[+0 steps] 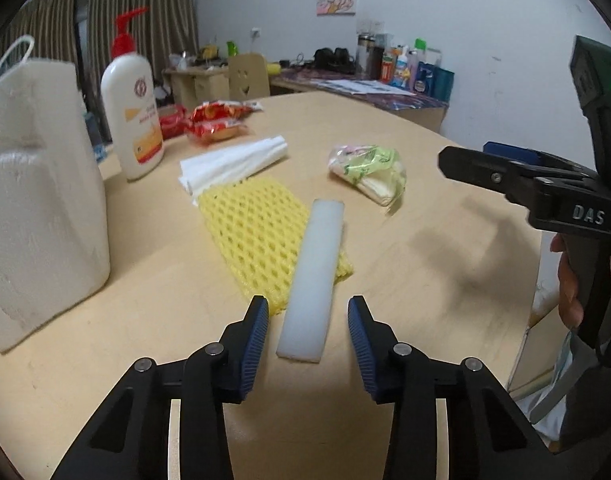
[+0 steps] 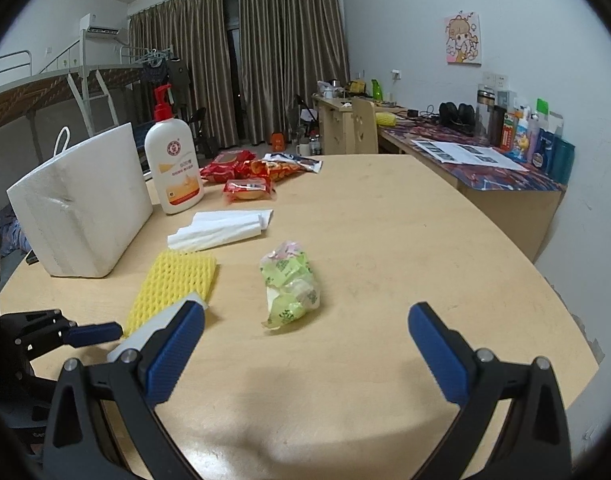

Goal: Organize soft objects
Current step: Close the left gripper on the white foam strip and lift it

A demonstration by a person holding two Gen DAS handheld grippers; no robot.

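Note:
A long white foam strip [image 1: 311, 276] lies partly across a yellow foam net [image 1: 257, 232] on the wooden table [image 1: 425, 260]. My left gripper [image 1: 308, 314] is open and straddles the strip's near end, with a gap between each blue pad and the foam. My right gripper [image 2: 305, 312] is open wide and holds nothing. A green-printed tissue packet [image 2: 291, 284] lies just ahead of it, untouched. The right wrist view shows the net [image 2: 173, 284] and part of the strip [image 2: 145, 332] behind my right gripper's left finger. The left wrist view shows the right gripper [image 1: 465, 152] from the side.
A large white foam block [image 1: 37, 208] and a lotion pump bottle [image 1: 131, 108] stand at the left. Folded white sheets [image 1: 233, 160] and red snack packets [image 1: 217, 120] lie beyond the net. The table's edge runs at the right, with a cluttered desk [image 2: 485, 168] along the wall.

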